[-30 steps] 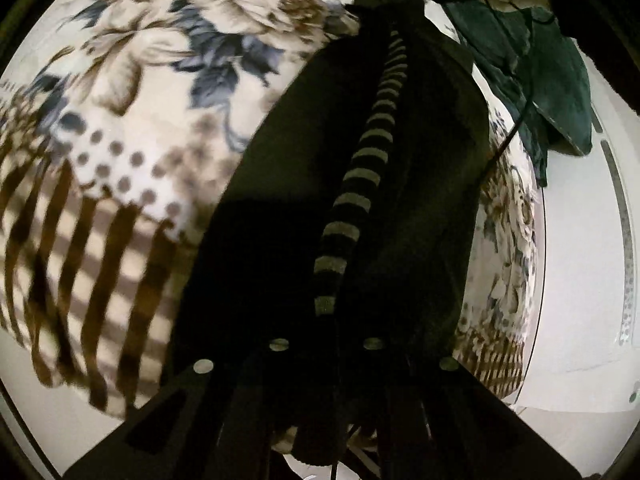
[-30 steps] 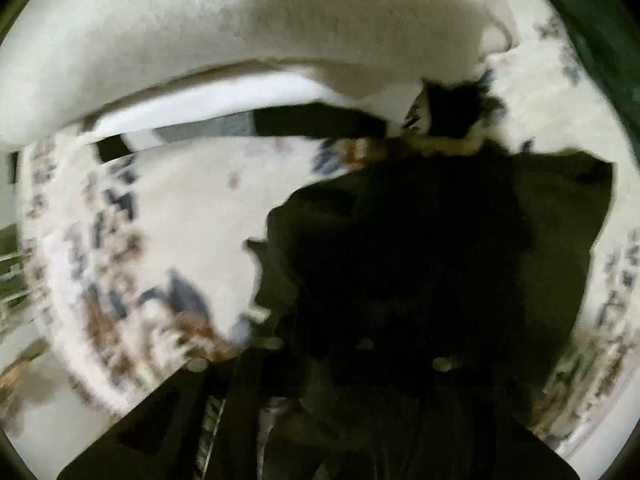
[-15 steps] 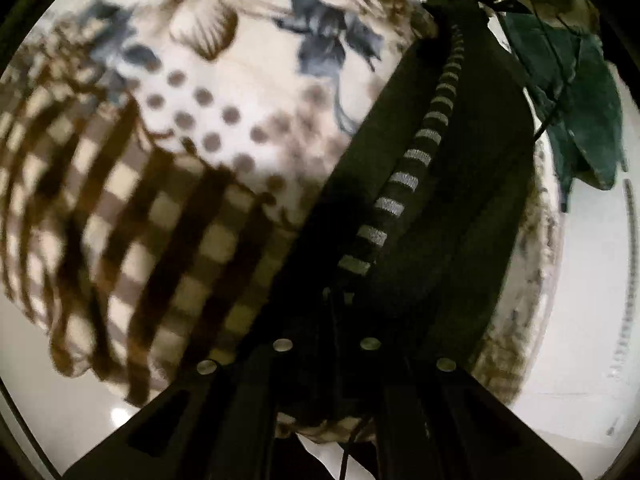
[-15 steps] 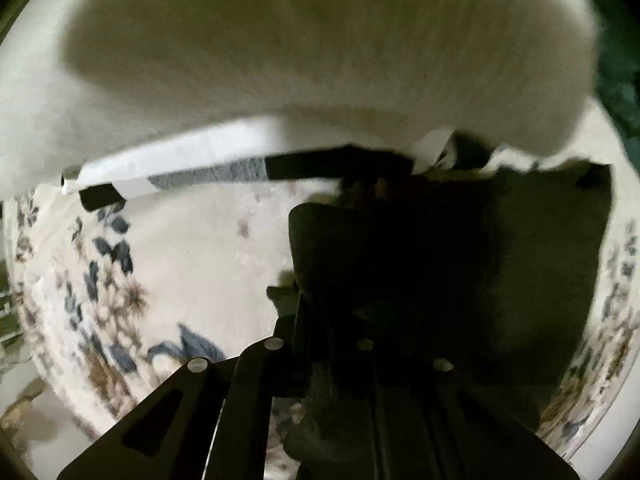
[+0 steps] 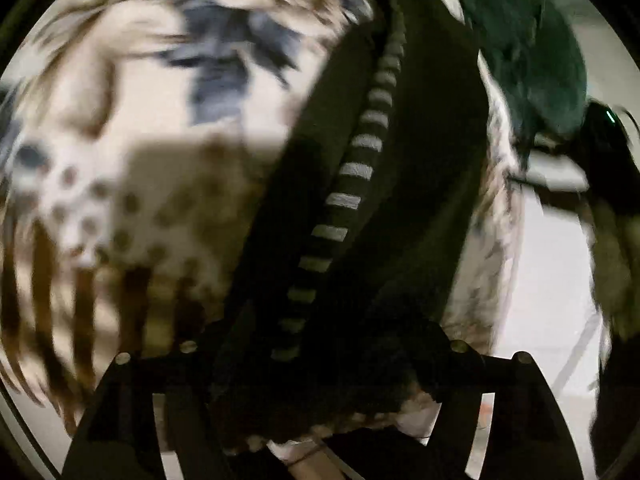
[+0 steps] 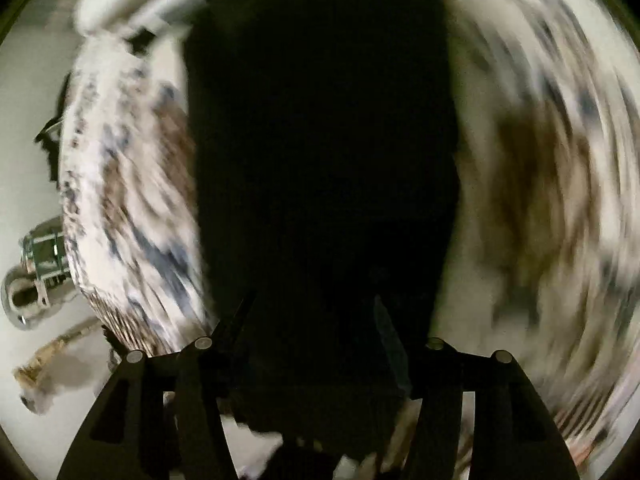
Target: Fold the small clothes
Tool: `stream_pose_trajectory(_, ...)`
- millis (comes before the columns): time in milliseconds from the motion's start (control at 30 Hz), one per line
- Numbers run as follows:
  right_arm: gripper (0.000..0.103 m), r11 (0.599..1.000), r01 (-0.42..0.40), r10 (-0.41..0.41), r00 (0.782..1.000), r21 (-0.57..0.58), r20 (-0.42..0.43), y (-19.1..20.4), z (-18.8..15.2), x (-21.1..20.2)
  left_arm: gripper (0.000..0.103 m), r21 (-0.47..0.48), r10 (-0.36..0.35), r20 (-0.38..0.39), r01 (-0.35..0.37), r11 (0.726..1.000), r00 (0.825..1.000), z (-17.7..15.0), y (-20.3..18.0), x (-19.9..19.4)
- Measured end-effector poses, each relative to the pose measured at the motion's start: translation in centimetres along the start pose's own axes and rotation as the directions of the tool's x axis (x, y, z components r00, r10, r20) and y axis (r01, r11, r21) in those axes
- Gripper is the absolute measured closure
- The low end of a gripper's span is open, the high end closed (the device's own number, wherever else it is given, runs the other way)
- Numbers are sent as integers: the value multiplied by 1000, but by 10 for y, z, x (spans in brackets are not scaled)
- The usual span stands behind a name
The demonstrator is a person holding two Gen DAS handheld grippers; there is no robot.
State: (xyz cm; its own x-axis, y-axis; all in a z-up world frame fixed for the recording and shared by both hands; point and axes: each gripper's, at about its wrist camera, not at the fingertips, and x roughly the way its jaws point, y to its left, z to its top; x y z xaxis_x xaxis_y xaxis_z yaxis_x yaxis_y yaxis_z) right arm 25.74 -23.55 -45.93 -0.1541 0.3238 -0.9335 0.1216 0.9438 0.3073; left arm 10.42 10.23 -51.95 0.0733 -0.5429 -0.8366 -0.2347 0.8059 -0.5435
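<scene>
Dark cloth, the small garment (image 5: 400, 200) with its striped band (image 5: 352, 168) lies folded near the edge of the flowered blanket (image 5: 140, 120), and both left gripper (image 5: 320, 364) and right gripper (image 6: 316, 360), jaws just opening and now spread around it, should lift away straight so nothing drags the fold open

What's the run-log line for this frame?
left hand-held gripper: opening, black garment between jaws | right hand-held gripper: opening over garment | surface: floral blanket
</scene>
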Motion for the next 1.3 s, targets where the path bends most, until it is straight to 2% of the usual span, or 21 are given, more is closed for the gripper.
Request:
stream_pose_trajectory(33, 43, 999, 0, 1, 1000, 40, -26, -18, -22, 12, 37, 31, 20, -2, -20, 999, 1000, 0, -6, 7)
stream_pose_trajectory(67, 43, 997, 7, -3, 998, 72, -61, -31, -47, 29, 58, 66, 50, 6, -51, 997, 999, -1, -12, 13)
stream_pose_trajectory(100, 43, 995, 16, -8, 996, 94, -85, -41, -71, 45, 73, 96, 93, 9, -94, 991, 996, -3, -18, 18)
stream_pose_trajectory(133, 43, 993, 22, -10, 995, 115, -99, -49, -90, 59, 95, 111, 124, 12, -125, 986, 992, -3, -20, 21)
stream_pose_trajectory(200, 43, 988, 32, -9, 989, 154, -146, -60, -125, 88, 95, 87, 127, 41, -130, 988, 991, -7, -18, 16)
stream_pose_trajectory(300, 43, 978, -15, 51, 984, 208, -168, -67, -163, 121, 96, 84, 137, 79, -144, 986, 987, -14, -19, 1)
stream_pose_trajectory(367, 57, 969, -21, 55, 990, 248, -133, -71, -182, 129, 96, 103, 159, 100, -169, 980, 982, -13, -24, -10)
stream_pose_trajectory(400, 82, 968, -17, 44, 994, 251, -105, -69, -188, 128, 97, 105, 157, 100, -167, 980, 983, -11, -23, -14)
stream_pose_trajectory(433, 89, 967, -24, 49, 995, 254, -90, -68, -193, 127, 98, 101, 158, 105, -168, 981, 982, -9, -24, -17)
stream_pose_trajectory(467, 90, 966, -28, 49, 996, 259, -77, -67, -196, 125, 98, 104, 157, 103, -168, 980, 982, -9, -25, -21)
stream_pose_trajectory(633, 91, 982, -9, 18, 999, 189, -44, -63, -216, 121, 98, 131, 227, 71, -235, 963, 971, -11, -14, -10)
stream_pose_trajectory(767, 90, 983, -2, 19, 996, 183, -90, -53, -216, 142, 97, 135, 262, 23, -262, 956, 965, -9, 1, 10)
stream_pose_trajectory(867, 74, 975, -75, 100, 989, 211, -110, -55, -211, 133, 93, 136, 243, 4, -241, 961, 970, -8, -3, 5)
stream_pose_trajectory(900, 64, 971, -99, 123, 987, 217, -101, -57, -209, 127, 92, 132, 224, -14, -221, 966, 974, -9, -3, 3)
stream_pose_trajectory(933, 57, 969, -114, 136, 987, 219, -88, -59, -208, 122, 84, 125, 208, -36, -202, 971, 977, -10, -1, 1)
stream_pose_trajectory(967, 55, 968, -123, 141, 988, 219, -69, -62, -208, 116, 67, 117, 201, -51, -194, 974, 978, -12, 0, -2)
stream_pose_trajectory(1033, 55, 967, -129, 143, 988, 221, -50, -65, -200, 109, 44, 107, 176, -58, -169, 980, 983, -12, 4, -12)
stream_pose_trajectory(1167, 55, 961, -163, 162, 987, 225, 25, -74, -178, 91, 44, 109, 111, -7, -110, 988, 994, 5, -2, -25)
stream_pose_trajectory(1233, 54, 956, -163, 155, 987, 245, 52, -85, -162, 83, 44, 102, 107, 18, -109, 989, 994, 21, -8, -23)
stream_pose_trajectory(1300, 54, 943, -180, 167, 983, 280, 71, -93, -153, 81, 44, 84, 75, 46, -79, 993, 996, 45, -13, -21)
